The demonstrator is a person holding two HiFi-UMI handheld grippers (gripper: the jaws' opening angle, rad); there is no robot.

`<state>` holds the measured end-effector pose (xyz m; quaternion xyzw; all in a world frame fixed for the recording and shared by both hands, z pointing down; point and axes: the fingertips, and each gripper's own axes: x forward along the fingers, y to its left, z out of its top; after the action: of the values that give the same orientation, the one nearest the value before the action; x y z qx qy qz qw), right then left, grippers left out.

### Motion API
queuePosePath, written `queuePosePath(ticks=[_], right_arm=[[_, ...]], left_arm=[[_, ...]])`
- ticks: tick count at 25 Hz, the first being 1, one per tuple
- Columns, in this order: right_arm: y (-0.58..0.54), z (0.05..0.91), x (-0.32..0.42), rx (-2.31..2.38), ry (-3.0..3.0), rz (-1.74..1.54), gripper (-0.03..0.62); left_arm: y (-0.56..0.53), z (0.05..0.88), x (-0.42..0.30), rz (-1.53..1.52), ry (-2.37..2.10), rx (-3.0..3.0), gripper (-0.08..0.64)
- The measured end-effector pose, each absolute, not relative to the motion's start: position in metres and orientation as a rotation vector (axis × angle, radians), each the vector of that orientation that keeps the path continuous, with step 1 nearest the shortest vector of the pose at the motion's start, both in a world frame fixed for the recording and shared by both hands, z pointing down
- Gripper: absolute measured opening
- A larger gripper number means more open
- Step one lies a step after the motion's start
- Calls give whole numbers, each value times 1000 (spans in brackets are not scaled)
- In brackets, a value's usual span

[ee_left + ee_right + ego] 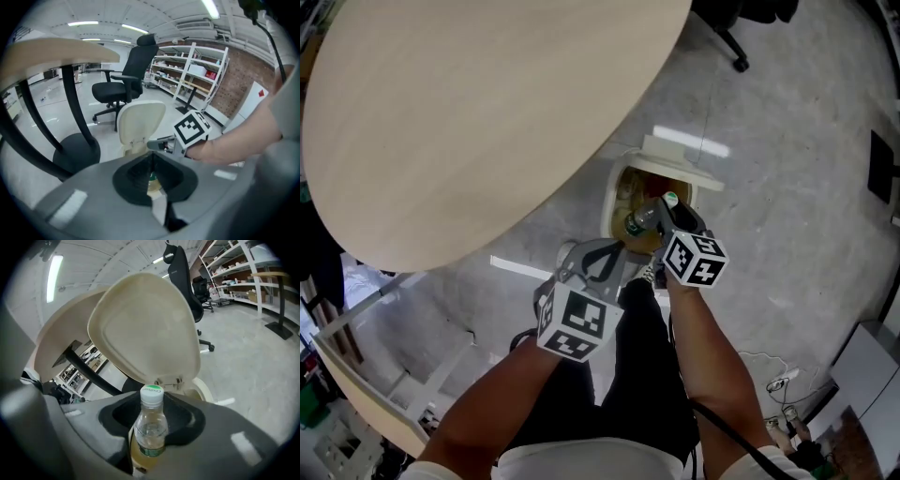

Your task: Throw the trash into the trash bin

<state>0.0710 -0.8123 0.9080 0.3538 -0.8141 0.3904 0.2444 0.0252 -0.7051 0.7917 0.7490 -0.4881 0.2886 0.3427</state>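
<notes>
Right gripper (657,217): fingers clamped on a clear plastic bottle (151,426) with a white, green-topped cap, held above the mouth of the cream trash bin (609,202) (lid (145,329) up). Left gripper (599,253): fingers together, just beside the bin. A round pale wooden table (469,112) overhangs.

Office-lab, swivel chair (123,79), storage shelves (199,70)

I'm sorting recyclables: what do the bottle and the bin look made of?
The bottle looks like clear plastic: glossy, see-through wall, white cap with a green top. The bin is probably cream plastic: smooth, moulded hinged lid with a dull sheen.
</notes>
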Motion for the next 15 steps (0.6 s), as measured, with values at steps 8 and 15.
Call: queuePosePath(ticks=[8,15], right_arm=[[-807,950,56,904,-2149,1092,150],[-815,975,50,892,-2103,1125,152]], left_arm=[[-711,827,28,777,-1209,1947,8],[-707,839,19,777,-1207,1922,8]])
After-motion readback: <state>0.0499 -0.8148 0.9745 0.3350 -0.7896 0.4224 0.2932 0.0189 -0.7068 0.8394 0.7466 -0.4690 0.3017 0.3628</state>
